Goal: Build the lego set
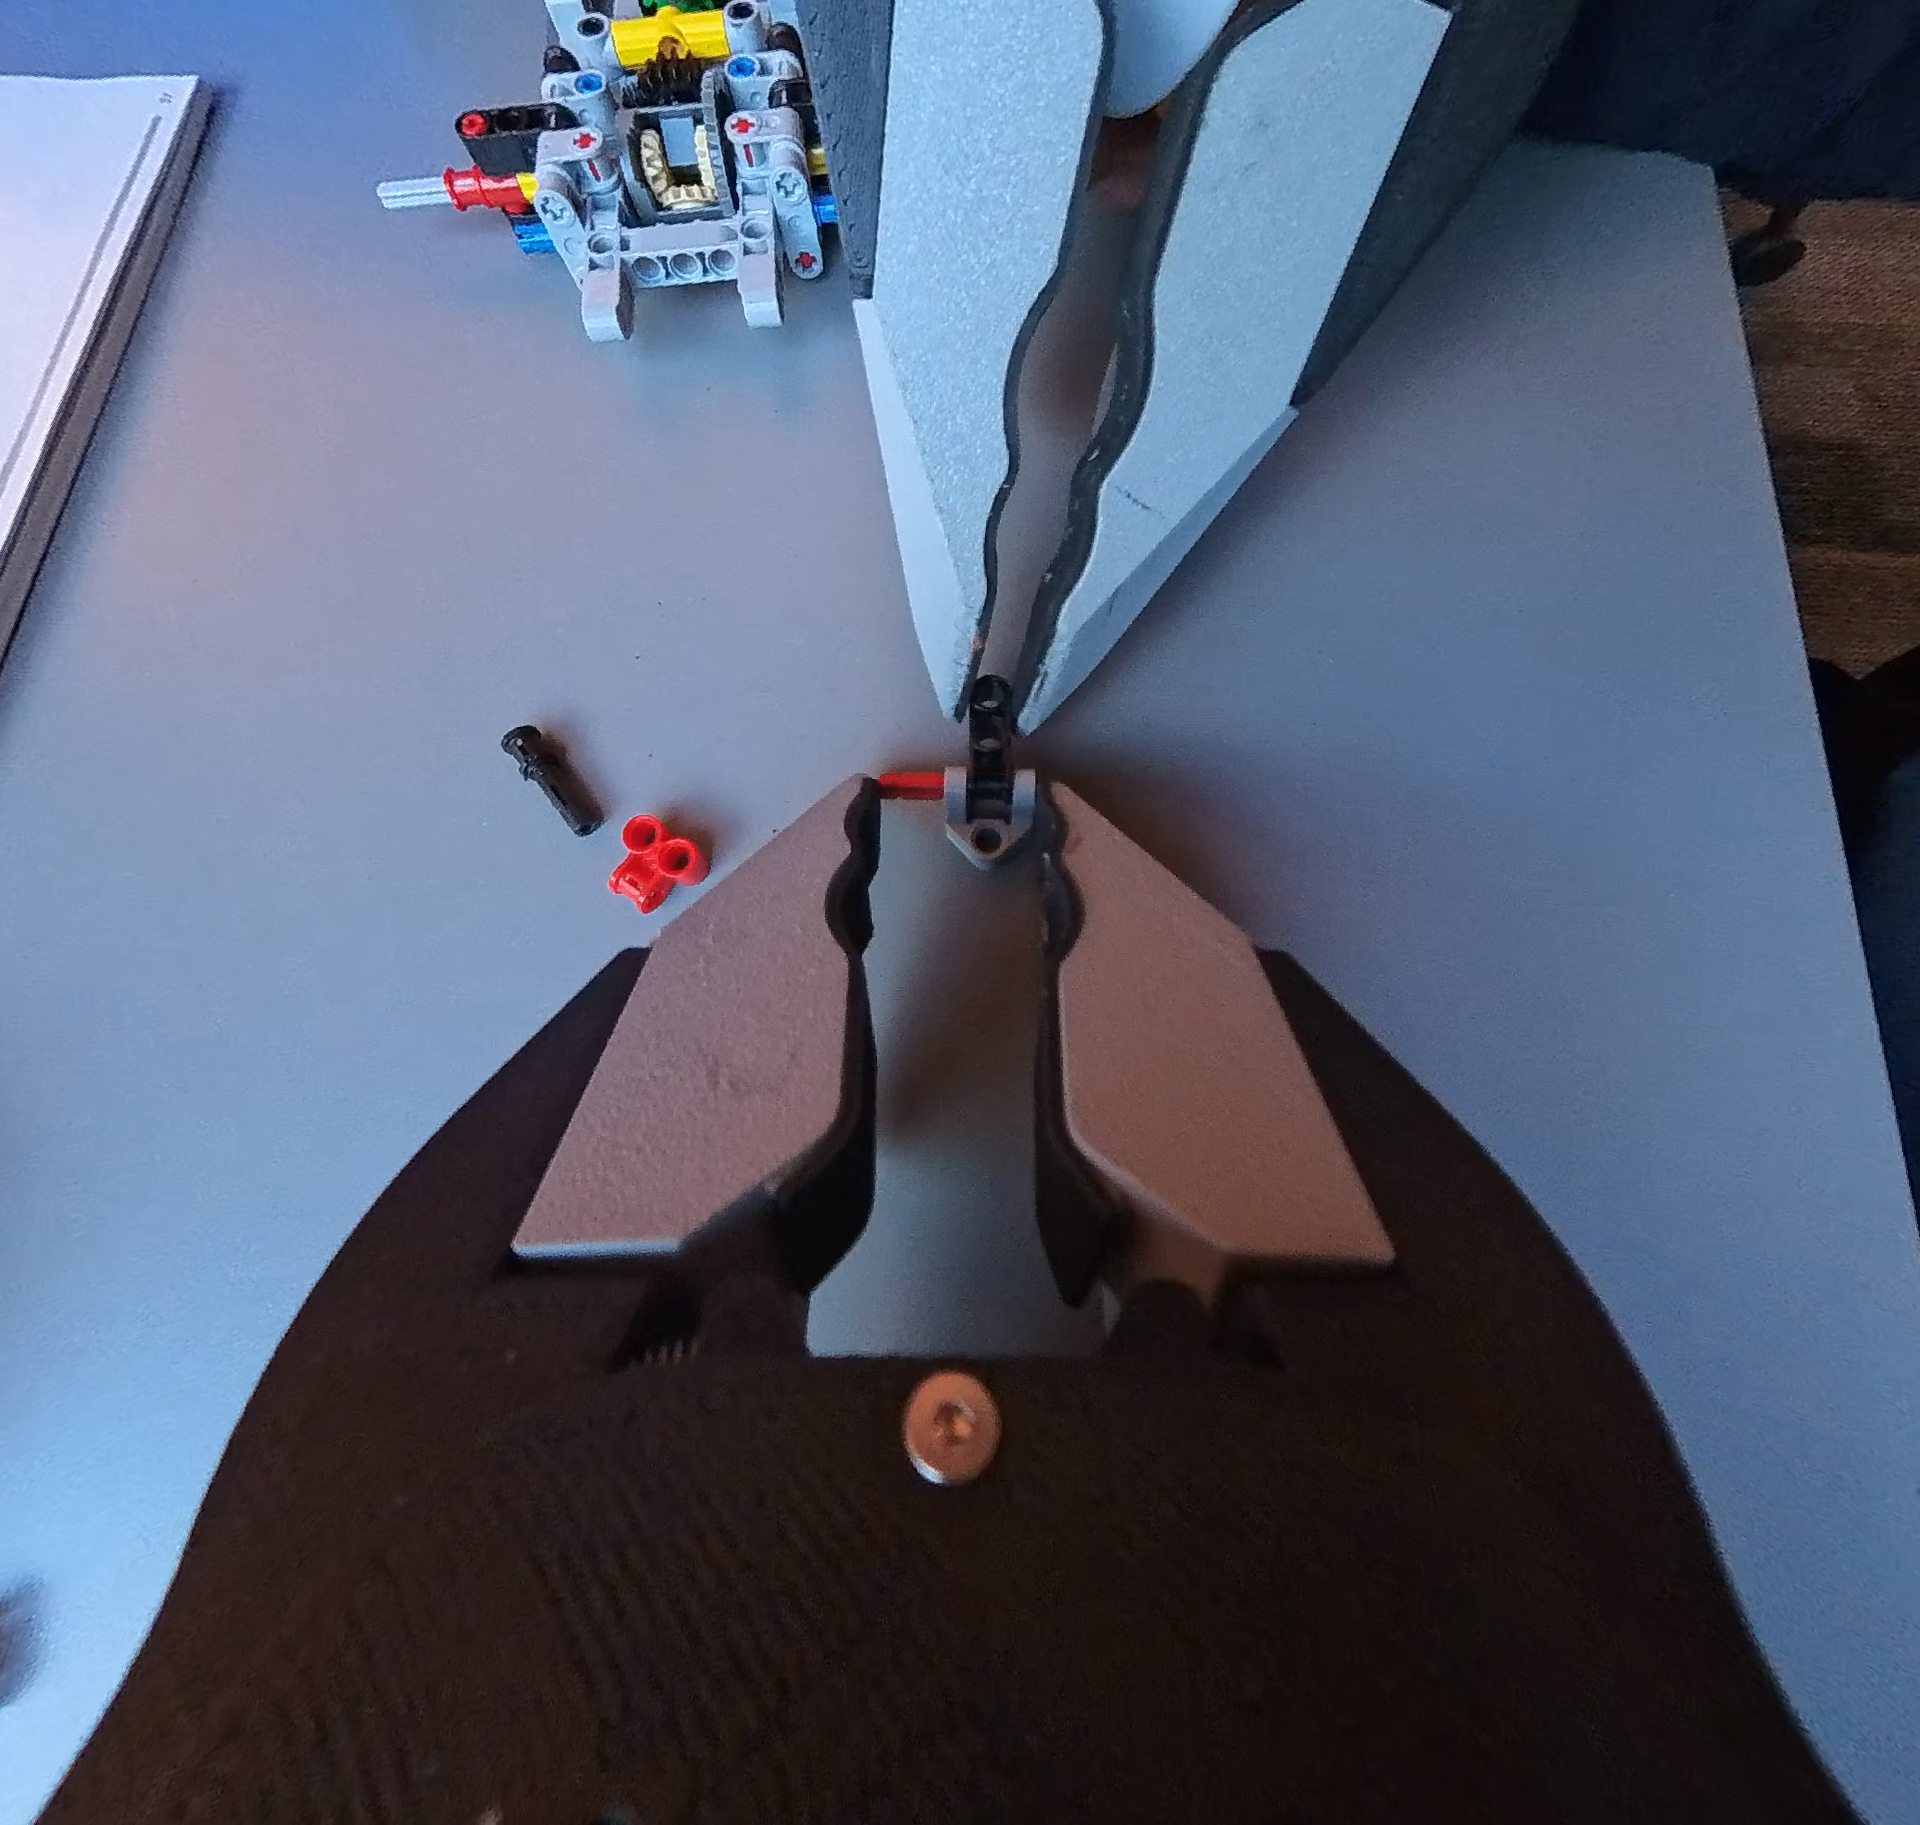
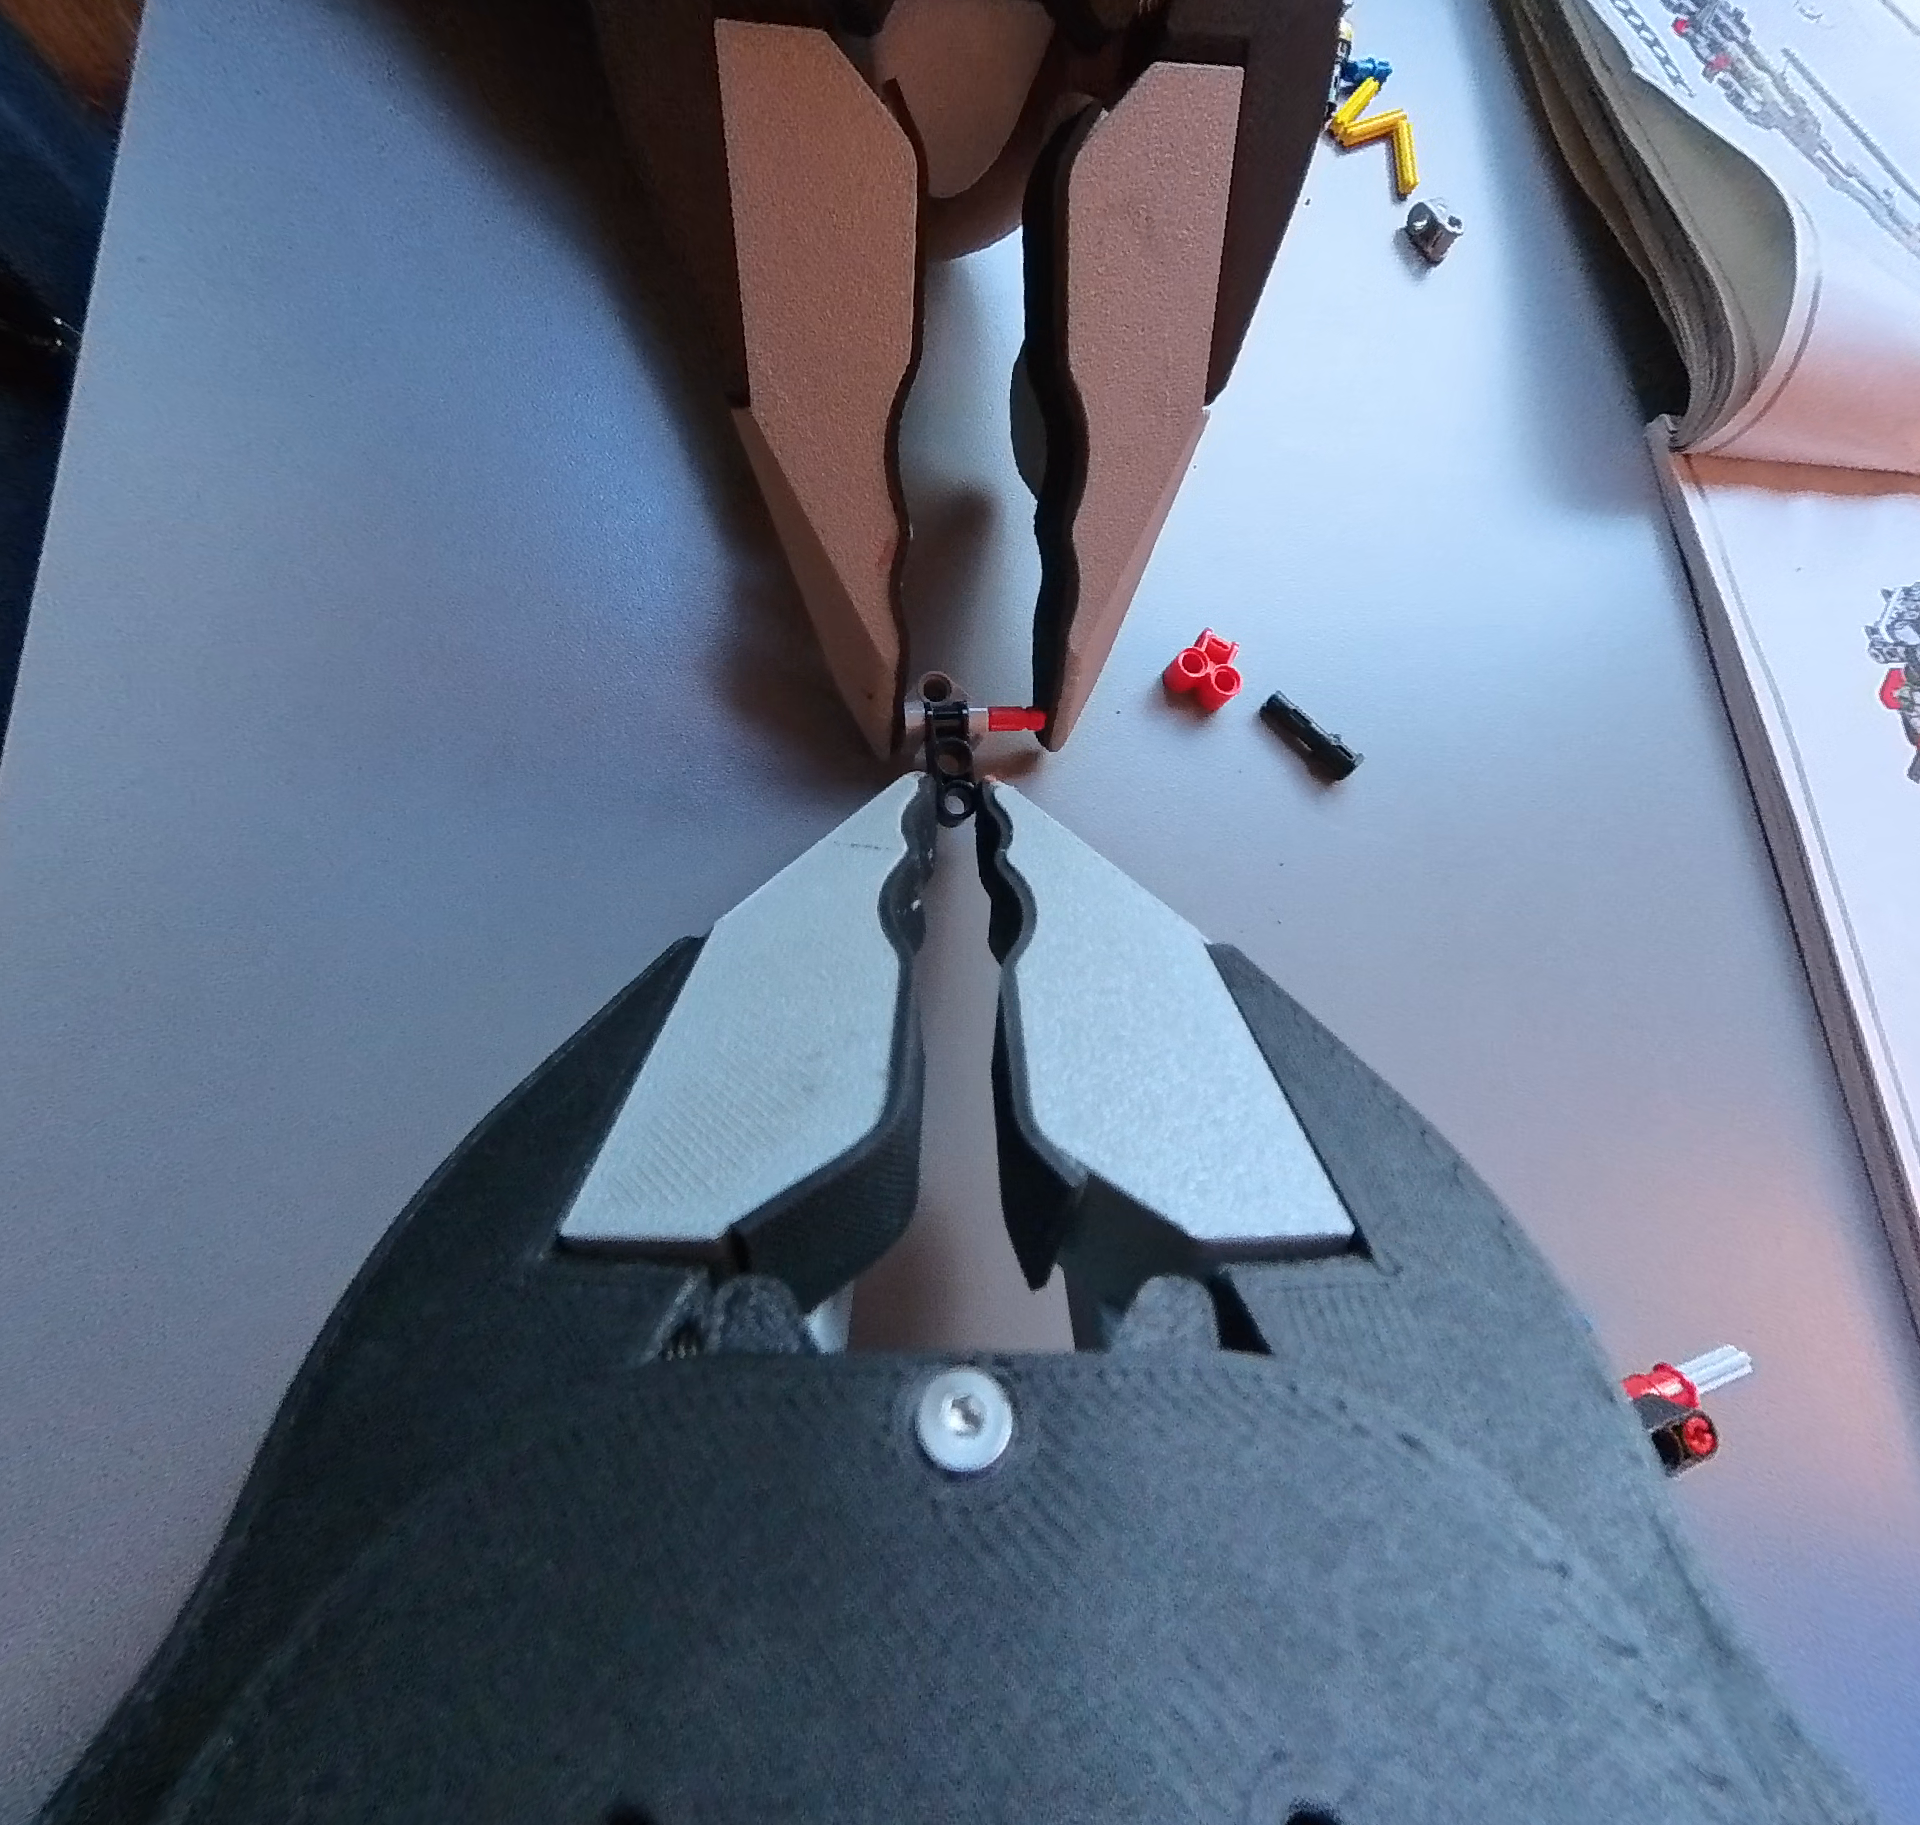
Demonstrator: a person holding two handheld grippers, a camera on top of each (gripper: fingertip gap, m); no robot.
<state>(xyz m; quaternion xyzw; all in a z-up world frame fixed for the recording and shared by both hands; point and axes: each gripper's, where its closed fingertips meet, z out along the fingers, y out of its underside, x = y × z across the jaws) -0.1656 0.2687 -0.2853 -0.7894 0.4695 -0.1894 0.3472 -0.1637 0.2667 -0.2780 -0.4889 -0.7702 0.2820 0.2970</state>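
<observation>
A small assembly sits just above the grey table (image 1: 416, 528): a grey connector (image 1: 987, 825), a thin black beam (image 1: 987, 736) and a short red axle (image 1: 912, 786) sticking out sideways. My left gripper (image 1: 958, 788) has its brown fingers closed across it. One pad touches the red axle's tip and the other touches the grey connector, as the right wrist view (image 2: 968, 747) also shows. My right gripper (image 2: 956, 786), with grey fingers, faces it and is shut on the far end of the black beam (image 2: 951, 767). It comes in from the top of the left wrist view (image 1: 994, 721).
A red connector (image 1: 657, 861) and a black pin (image 1: 551, 780) lie to the left of my left fingers. A built model with gears (image 1: 665, 154) stands farther back. An open booklet (image 2: 1766, 165), yellow pieces (image 2: 1377, 139) and a small grey piece (image 2: 1434, 229) lie at the table's side. Only a small space, under 4 cm, lies between the two pairs of fingers.
</observation>
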